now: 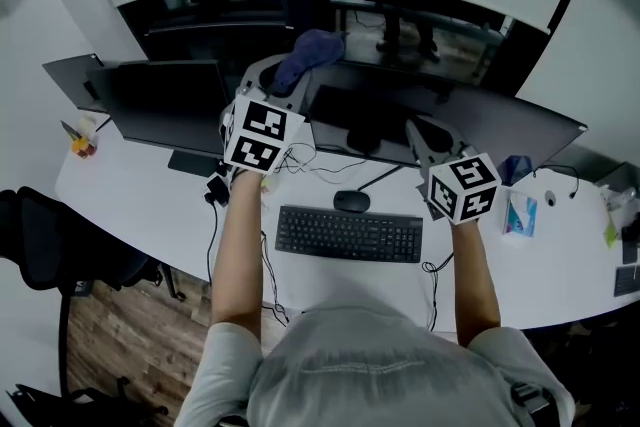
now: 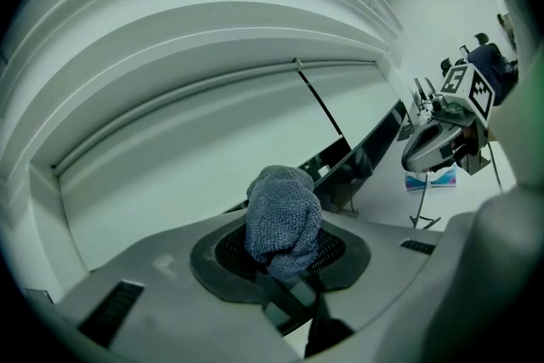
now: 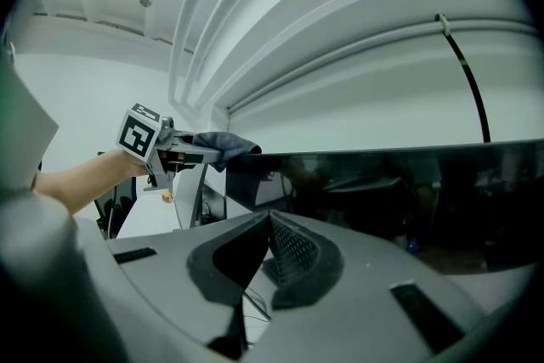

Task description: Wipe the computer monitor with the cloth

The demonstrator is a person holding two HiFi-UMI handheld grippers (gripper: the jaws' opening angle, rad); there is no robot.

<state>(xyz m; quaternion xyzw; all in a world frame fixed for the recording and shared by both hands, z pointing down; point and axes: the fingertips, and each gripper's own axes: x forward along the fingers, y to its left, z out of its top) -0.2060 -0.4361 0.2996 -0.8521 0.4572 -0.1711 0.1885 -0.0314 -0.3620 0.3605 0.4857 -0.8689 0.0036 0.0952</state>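
We see left gripper (image 2: 287,263) clamped on cloth (image 2: 282,221): blue, nubby terry, bunched into lump at jaw tips. Right gripper (image 3: 270,255) closed, empty. Monitor (image 3: 408,191): dark glossy flat panel just ahead of it.

The head view looks from above the person, forward and steeply down, so it takes in the white surface (image 1: 140,205), the keyboard (image 1: 348,233) and the monitor (image 1: 400,110) from some way off. The left gripper view rides on the left hand-held gripper (image 1: 287,80) and looks along its jaws, tilted up toward the white wall (image 2: 187,140). The cloth (image 2: 283,221) sits very near this camera. The right gripper view rides on the right hand-held gripper (image 1: 425,137) and faces the dark monitor from close by. Each gripper view catches the other hand-held gripper near its edge, and all three views share the monitor.
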